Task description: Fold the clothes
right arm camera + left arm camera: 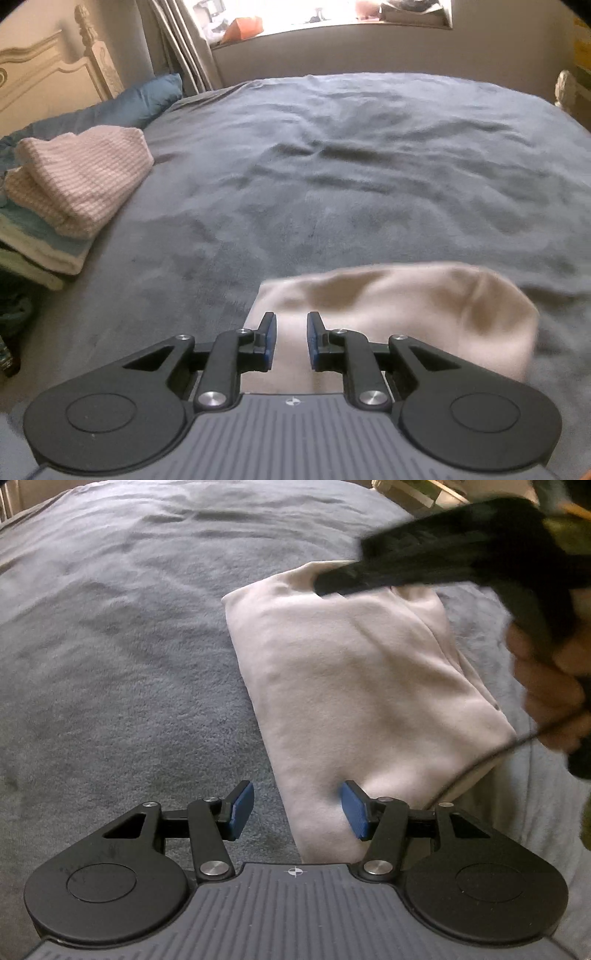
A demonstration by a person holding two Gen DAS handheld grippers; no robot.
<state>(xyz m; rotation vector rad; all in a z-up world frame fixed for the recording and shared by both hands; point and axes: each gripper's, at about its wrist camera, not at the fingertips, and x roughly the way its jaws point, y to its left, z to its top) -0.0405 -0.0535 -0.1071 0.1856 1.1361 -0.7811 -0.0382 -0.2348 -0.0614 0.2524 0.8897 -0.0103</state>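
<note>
Grey fleece blanket (122, 635) covers the bed; from the left wrist, a folded white garment (354, 686) lies on it, left gripper (297, 812) jaws apart over its near edge, gripping nothing. From the right wrist, right gripper (291, 341) jaws stand narrowly parted above the garment, nothing pinched, folded towels (74, 184) stacked far left; no readable writing.

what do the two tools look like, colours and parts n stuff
Both tools, left and right, share one build: black linkage arms with silver pivot screws, two round black discs, a ribbed grey body with a small crosshair mark, and blue pads on the fingers. A thin dark cable trails near the right one.
</note>
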